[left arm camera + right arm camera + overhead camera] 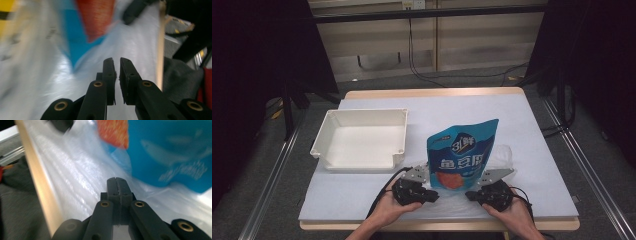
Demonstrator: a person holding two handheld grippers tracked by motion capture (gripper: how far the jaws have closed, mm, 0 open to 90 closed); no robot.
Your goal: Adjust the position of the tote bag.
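Scanning from the left of the high view, we find a white tray [362,137] sitting empty at centre left on the pale table [537,150], well apart from our work. Moving right, our left gripper [428,196] sits low in the frame just left of centre, beside the lower left corner of a blue snack pouch [462,155] that stands upright in the middle, its base inside a clear plastic bag [504,156] spread on the table. In the left gripper view the jaws stand nearly together, with only a thin slit between them and nothing visibly caught there; the bag film lies just beyond the tips. Further right, our right gripper [473,195] mirrors it at the pouch's lower right corner, and in the right gripper view its jaws are pressed flat together over the film; whether a fold of the bag is pinched between them we cannot tell. We judge that we are at the bagging step, working the plastic at the near edge around the pouch. Next we likely need a sure pinch on each side of the bag mouth, then a lift of the film up around the pouch without toppling it.
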